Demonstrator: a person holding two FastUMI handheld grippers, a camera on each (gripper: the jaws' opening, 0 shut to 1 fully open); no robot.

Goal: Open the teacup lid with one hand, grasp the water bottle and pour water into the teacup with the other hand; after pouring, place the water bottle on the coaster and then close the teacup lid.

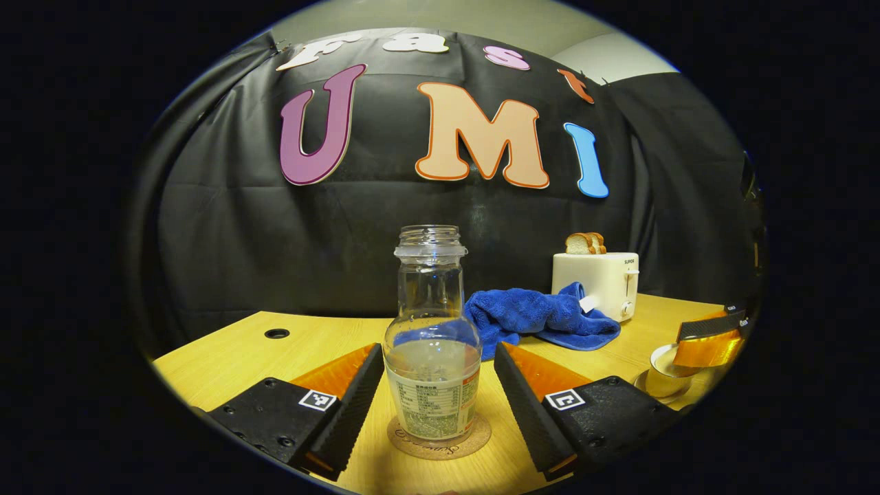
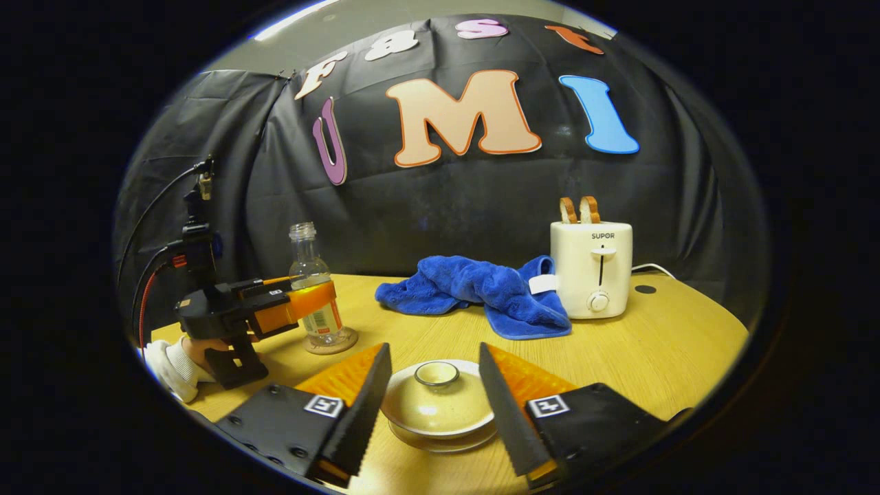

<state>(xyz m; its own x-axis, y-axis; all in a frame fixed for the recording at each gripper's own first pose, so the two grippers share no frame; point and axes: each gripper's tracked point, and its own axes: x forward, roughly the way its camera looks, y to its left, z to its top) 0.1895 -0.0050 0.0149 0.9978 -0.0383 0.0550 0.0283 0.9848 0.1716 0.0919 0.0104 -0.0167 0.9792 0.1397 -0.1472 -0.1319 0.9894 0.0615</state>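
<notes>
Cork coaster (image 1: 439, 437) under water bottle (image 1: 432, 344), left gripper (image 1: 436, 385) apparently apart.

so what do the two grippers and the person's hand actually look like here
Each gripper, left and right, has two long flat fingers with ribbed inner faces, on black blocks with visible screw heads and a small square black-and-white marker tag each. In the right gripper view, the left gripper has a black body and handle, with black and red cables rising behind it. The hand holding it wears a white sleeve.

Bottle (image 1: 432, 344) stands on coaster (image 1: 440, 440); cloth (image 2: 481, 289) lies left of toaster (image 2: 591, 275).
</notes>
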